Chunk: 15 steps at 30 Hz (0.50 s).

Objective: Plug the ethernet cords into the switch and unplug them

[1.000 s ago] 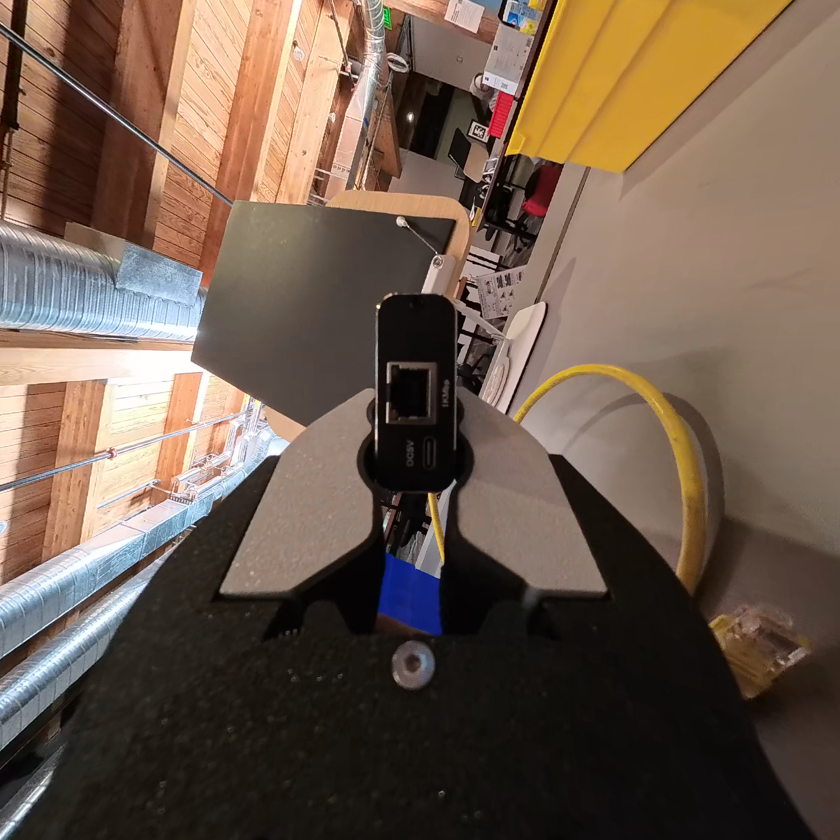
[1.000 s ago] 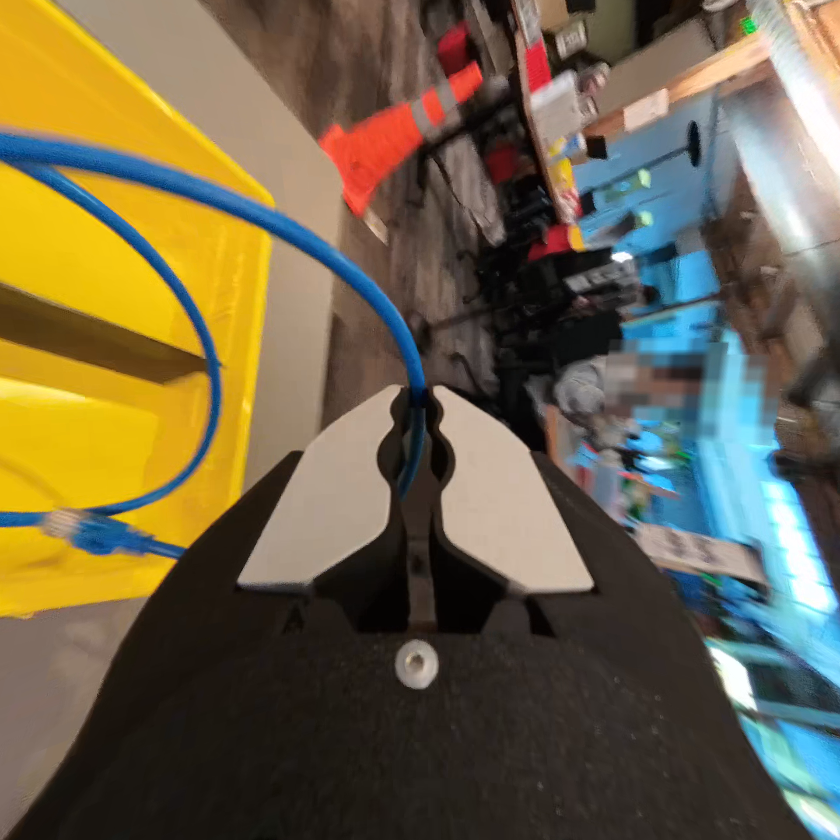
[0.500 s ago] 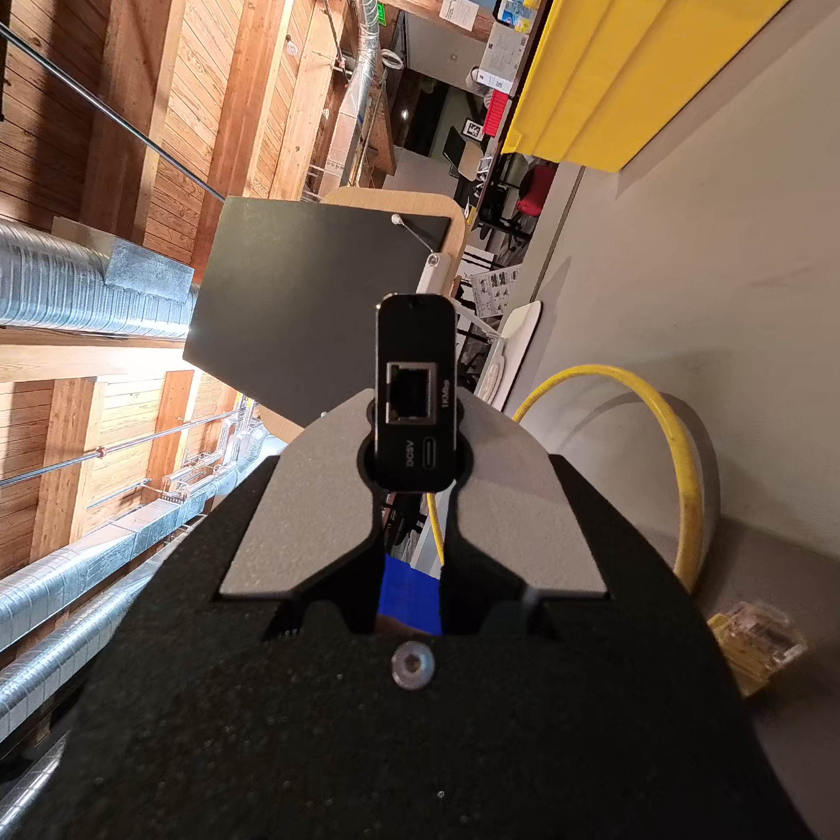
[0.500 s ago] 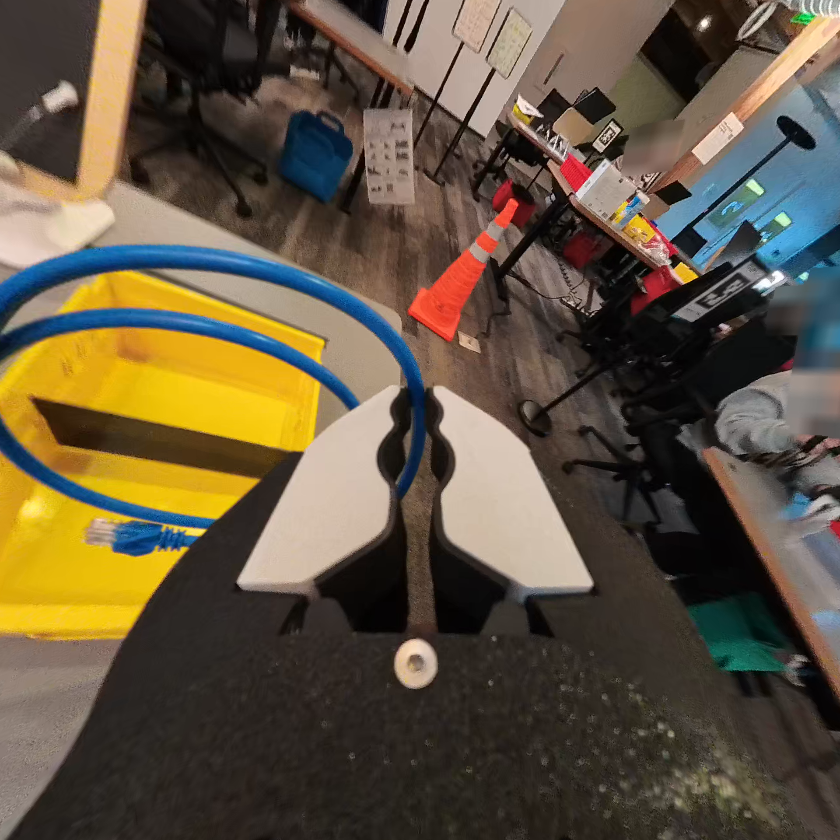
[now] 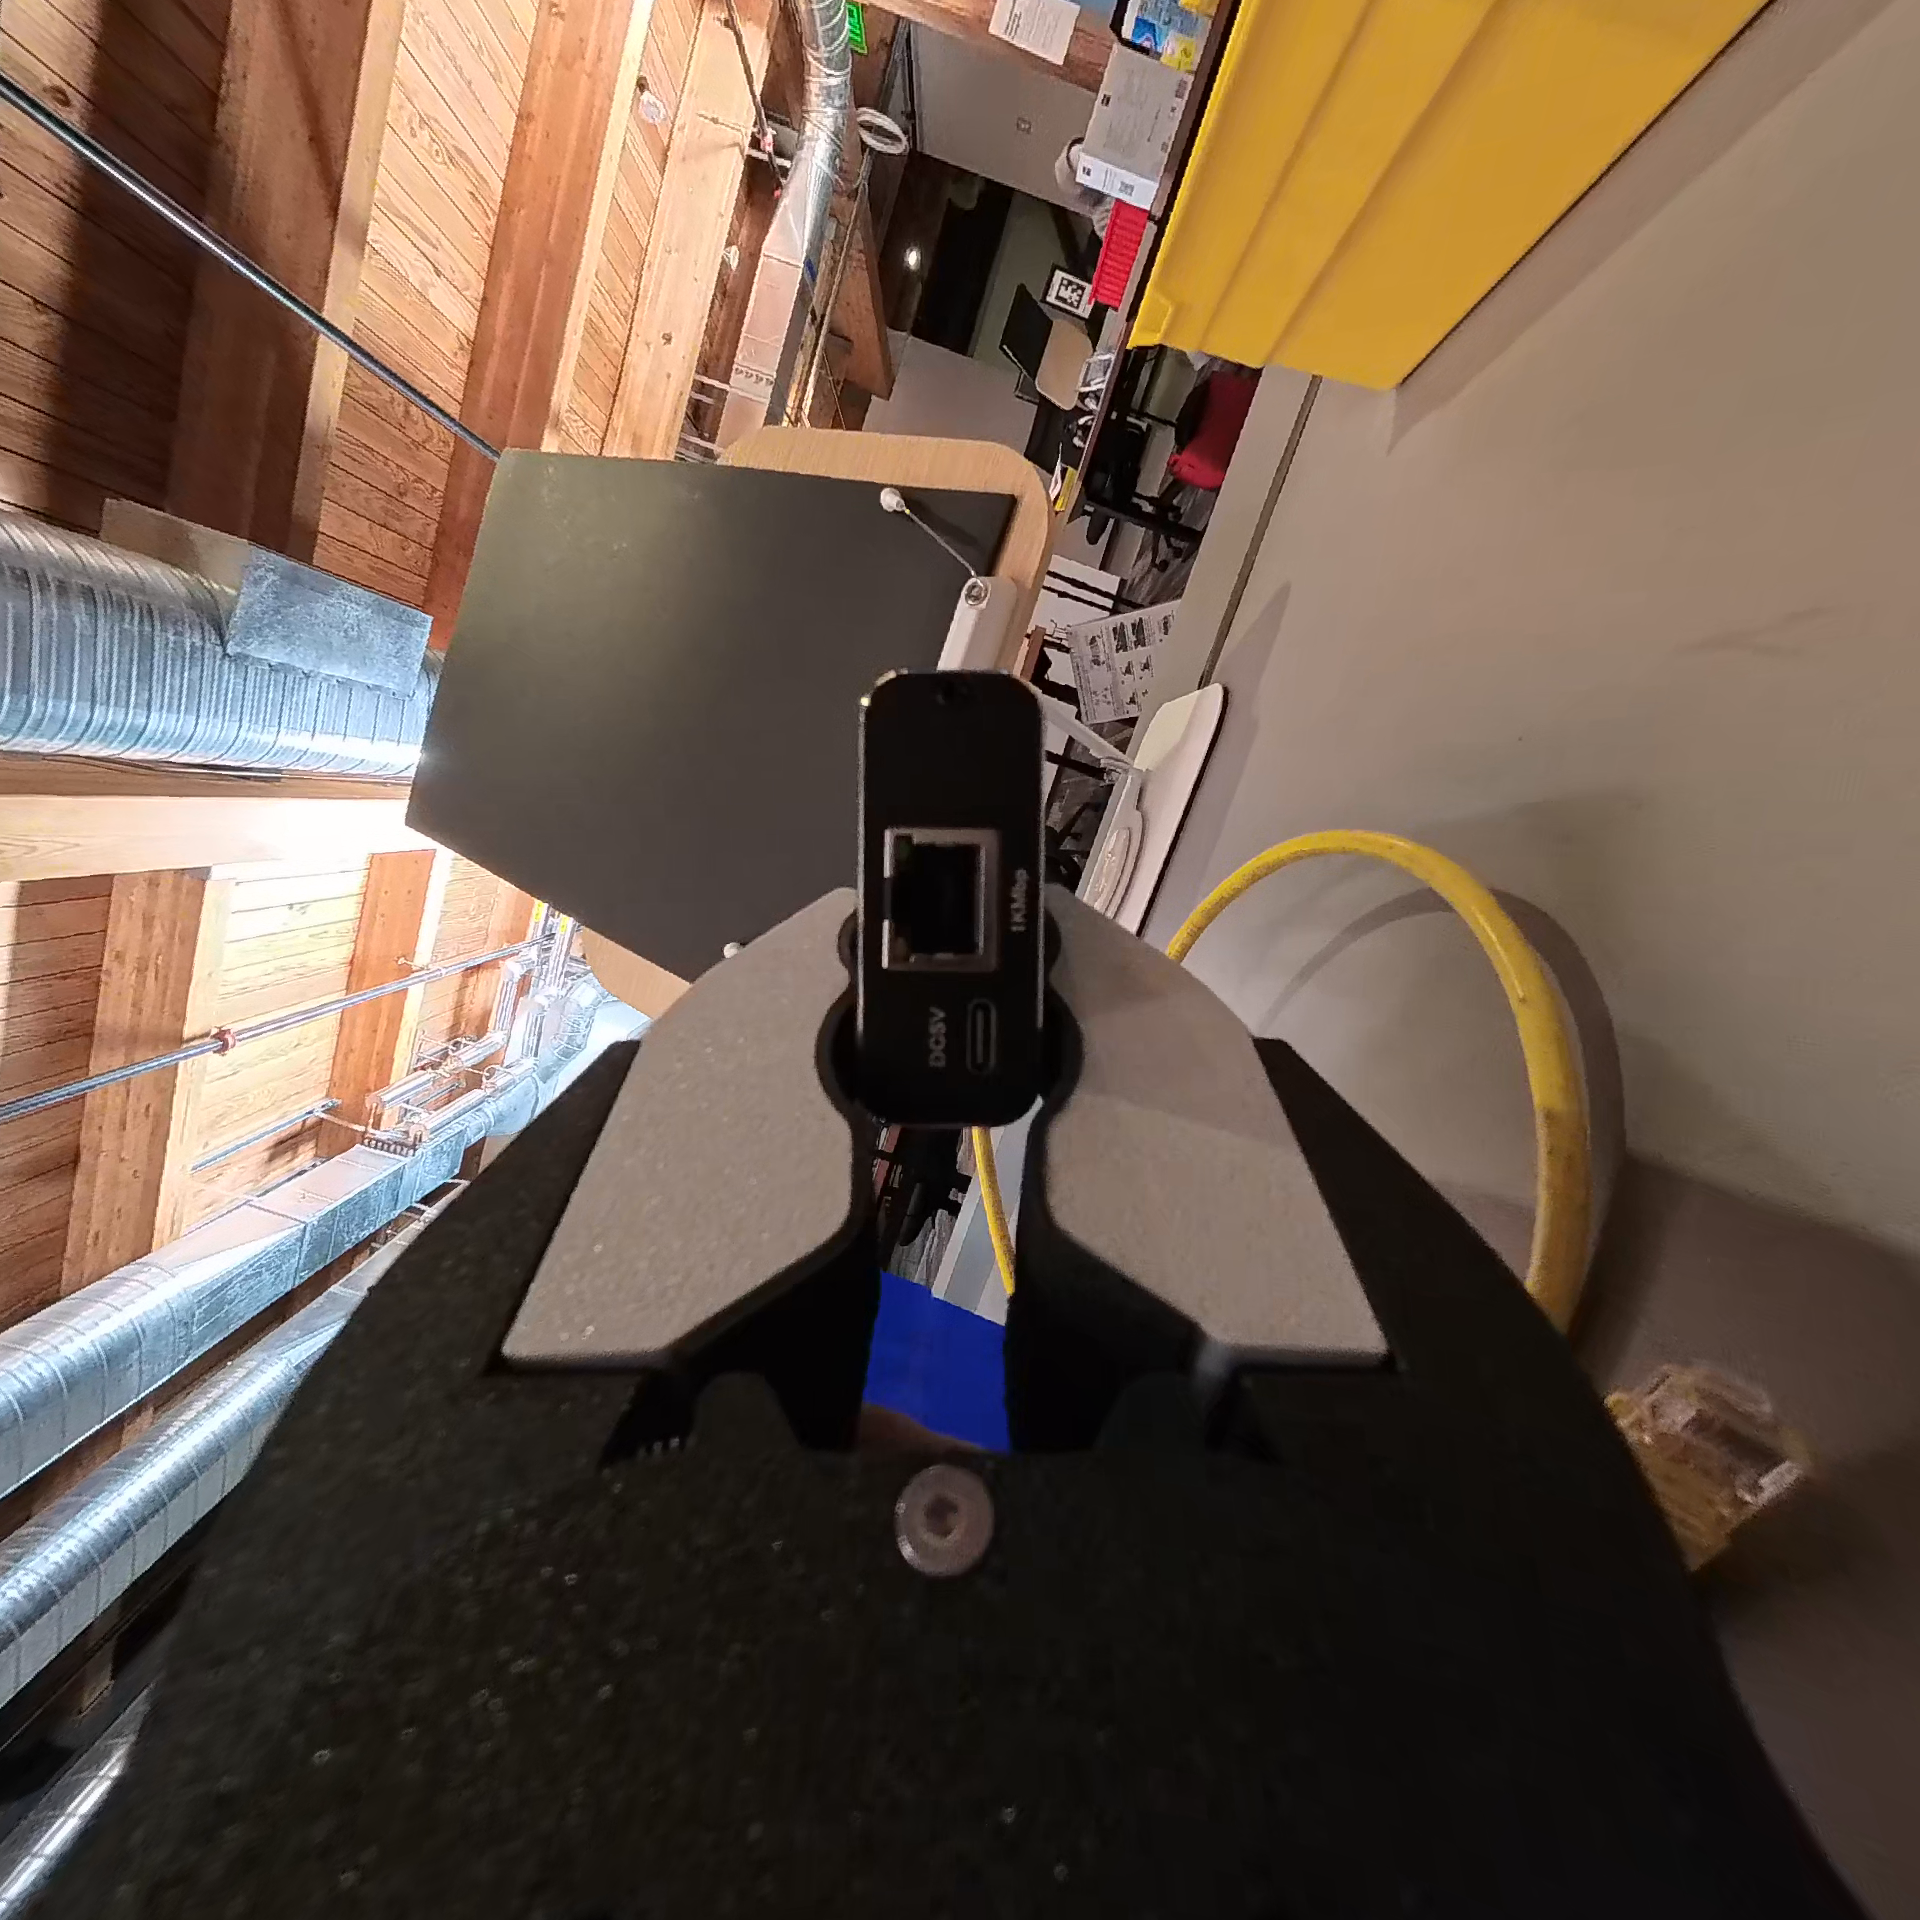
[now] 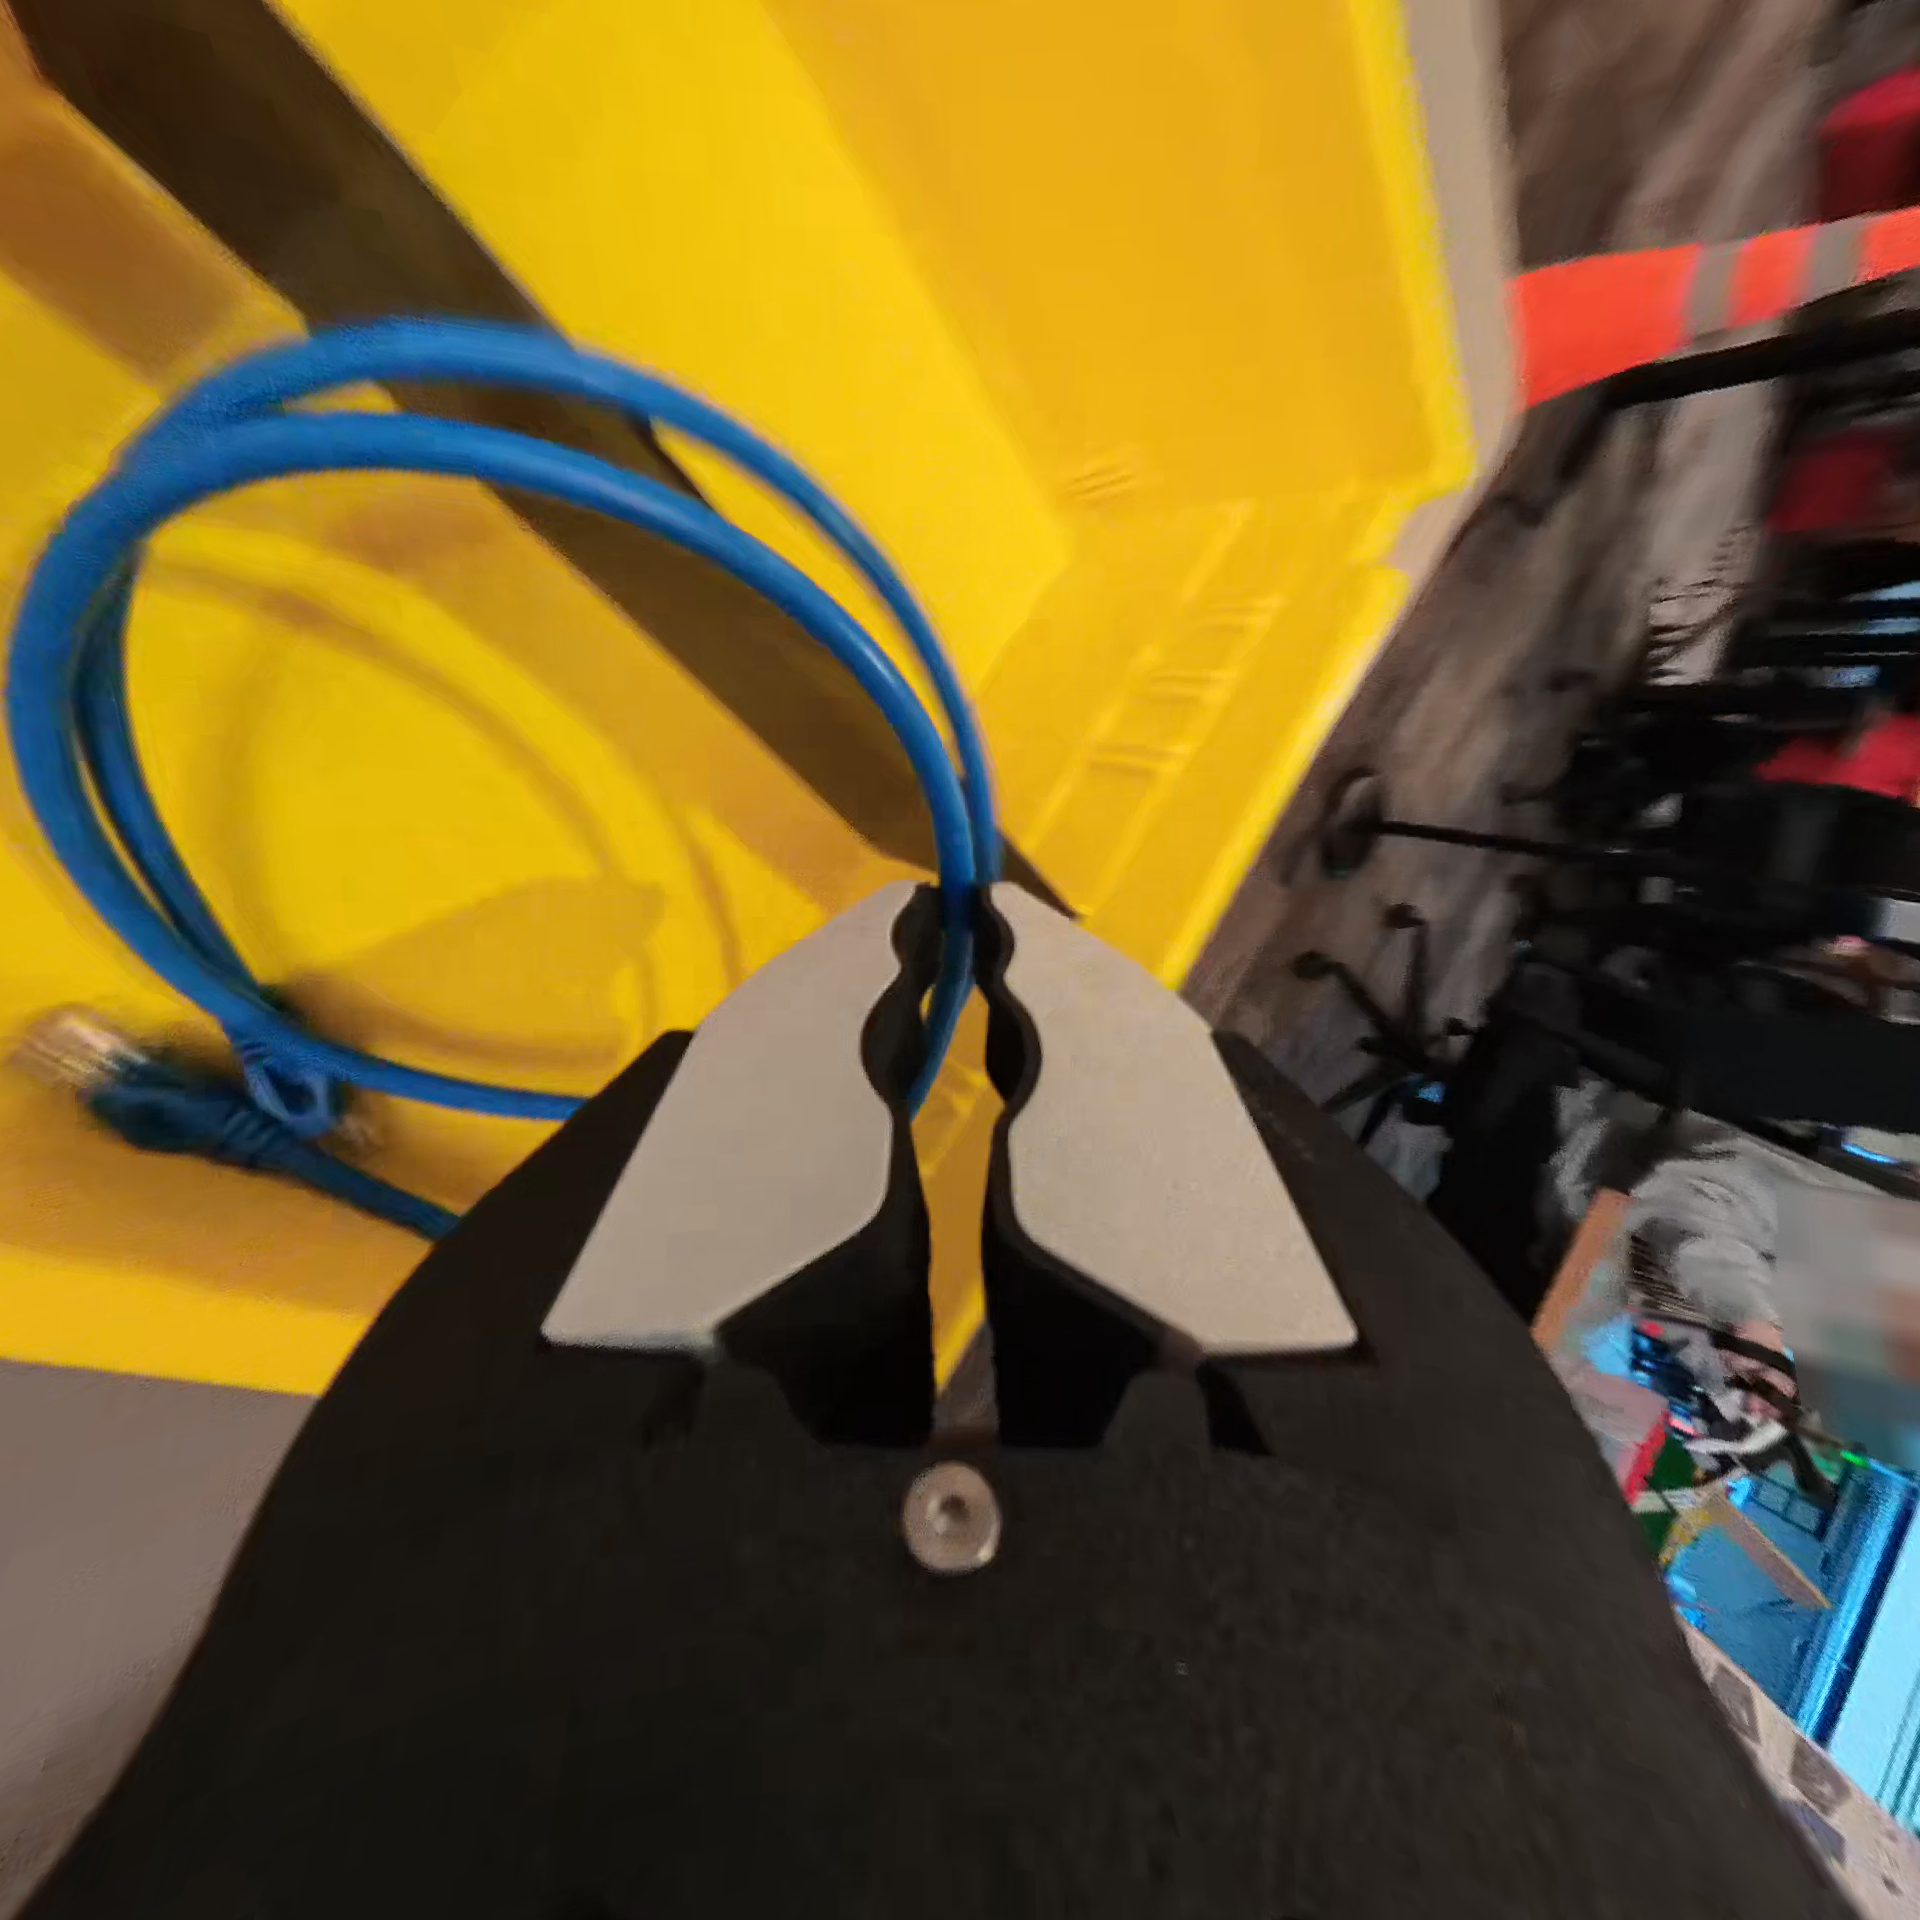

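My left gripper (image 5: 951, 997) is shut on the small black switch (image 5: 951, 821) and holds it up in the air, its empty ethernet port facing the camera. A yellow ethernet cord (image 5: 1527, 1039) loops on the grey table (image 5: 1558, 623) to the right, its clear plug (image 5: 1704, 1465) lying near the gripper body. My right gripper (image 6: 956, 914) is shut on a looped blue ethernet cord (image 6: 312, 447), held over a yellow bin (image 6: 1039, 312). The blue cord's plug (image 6: 73, 1049) hangs at the left.
The yellow bin also shows in the left wrist view (image 5: 1403, 187) at the table's far side. A black board on a wooden stand (image 5: 675, 675) stands beyond the switch. Beside the table are an orange cone (image 6: 1714, 281), black stands and a seated person (image 6: 1704, 1226). The left gripper's tips are roughly 40 cm from the right gripper's.
My right gripper has swung with the blue cord from facing the room to close over the yellow bin. My left gripper and the switch have stayed almost still.
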Each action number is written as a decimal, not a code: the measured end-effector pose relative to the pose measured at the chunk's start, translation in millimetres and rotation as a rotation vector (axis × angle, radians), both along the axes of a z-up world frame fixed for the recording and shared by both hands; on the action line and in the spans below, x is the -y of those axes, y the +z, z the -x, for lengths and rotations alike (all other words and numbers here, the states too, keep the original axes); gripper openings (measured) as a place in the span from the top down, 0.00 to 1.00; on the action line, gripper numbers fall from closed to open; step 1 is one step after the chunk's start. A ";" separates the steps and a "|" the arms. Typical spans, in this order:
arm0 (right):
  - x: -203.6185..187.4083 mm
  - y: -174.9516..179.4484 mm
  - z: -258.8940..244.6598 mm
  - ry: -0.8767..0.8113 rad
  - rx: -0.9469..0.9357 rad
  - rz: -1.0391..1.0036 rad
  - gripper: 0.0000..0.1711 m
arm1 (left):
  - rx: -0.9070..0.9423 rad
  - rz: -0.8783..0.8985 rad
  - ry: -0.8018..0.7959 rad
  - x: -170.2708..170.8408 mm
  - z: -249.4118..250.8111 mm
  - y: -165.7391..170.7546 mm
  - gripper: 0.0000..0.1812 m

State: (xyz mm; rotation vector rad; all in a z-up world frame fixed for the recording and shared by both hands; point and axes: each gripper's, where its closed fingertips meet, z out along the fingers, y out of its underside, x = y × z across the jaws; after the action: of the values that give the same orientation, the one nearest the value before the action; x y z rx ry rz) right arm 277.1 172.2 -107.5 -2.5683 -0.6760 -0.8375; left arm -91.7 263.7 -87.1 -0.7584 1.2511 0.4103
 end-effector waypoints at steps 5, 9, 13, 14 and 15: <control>-5.1 -46.2 7.0 0.021 -0.079 0.134 0.96 | -0.003 0.004 0.002 -1.2 0.0 -0.9 0.86; -6.8 -48.2 8.3 0.020 -0.070 0.113 0.94 | -0.005 0.010 0.004 -2.2 -0.1 -1.8 0.86; -0.3 -18.3 29.2 -0.002 -0.249 -0.018 0.73 | -0.004 0.016 0.003 -2.4 0.1 -1.7 0.86; 0.4 -5.0 34.5 0.005 -0.294 -0.076 0.75 | -0.005 0.018 0.003 -2.6 -0.1 -1.9 0.86; -0.3 8.0 37.9 0.013 -0.328 -0.139 0.75 | -0.005 0.020 0.003 -2.7 -0.2 -1.8 0.86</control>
State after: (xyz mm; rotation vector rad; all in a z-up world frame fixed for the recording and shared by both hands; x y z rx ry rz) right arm 239.2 172.4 -99.5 -2.4897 -0.5146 -0.4255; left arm -91.5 266.4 -88.8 -0.7767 1.2602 0.4034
